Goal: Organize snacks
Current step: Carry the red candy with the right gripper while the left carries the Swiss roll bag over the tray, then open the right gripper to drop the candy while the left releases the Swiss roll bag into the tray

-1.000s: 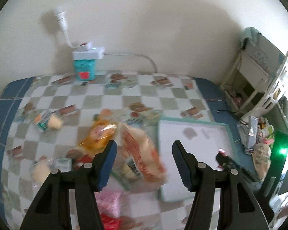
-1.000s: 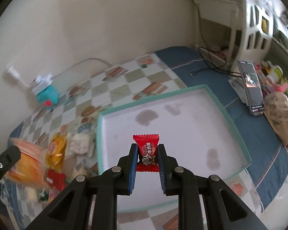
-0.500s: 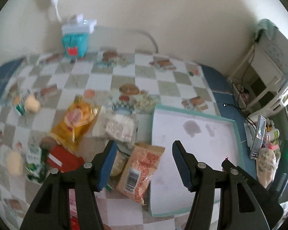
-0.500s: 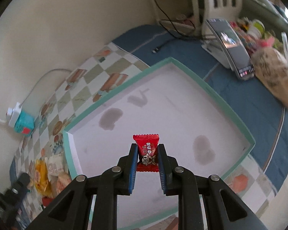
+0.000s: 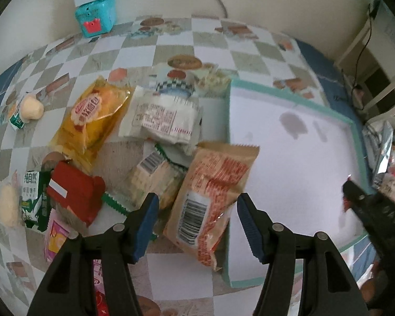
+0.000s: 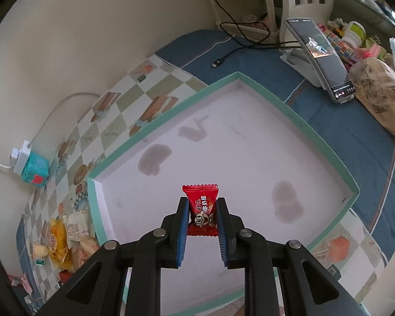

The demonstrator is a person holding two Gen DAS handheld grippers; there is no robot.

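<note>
My right gripper (image 6: 202, 212) is shut on a small red candy packet (image 6: 201, 209) and hangs over the near part of the white tray with a teal rim (image 6: 297, 121). The tray (image 5: 289, 92) holds no snacks. My left gripper (image 5: 196, 206) is open, pointing down over an orange snack bag (image 5: 213, 192) that lies against the tray's left rim; its pads do not touch the bag. Left of it lie a red packet (image 5: 75, 192), a yellow bread bag (image 5: 92, 115) and a white packet (image 5: 163, 117). My right gripper (image 5: 349, 193) shows at the right edge.
On the checked tablecloth (image 5: 171, 44) lie more snacks: a green milk carton (image 5: 33, 197), a pink packet (image 5: 55, 237), a pale bun (image 5: 33, 108). A teal box with a white plug (image 5: 96, 13) stands by the wall. A phone on a stand (image 6: 320, 55) and a bag (image 6: 379, 92) sit right of the tray.
My left gripper has come down and tilted toward the snack pile, now close over the orange bag. My right gripper rolled and shifted over the tray, still gripping the candy.
</note>
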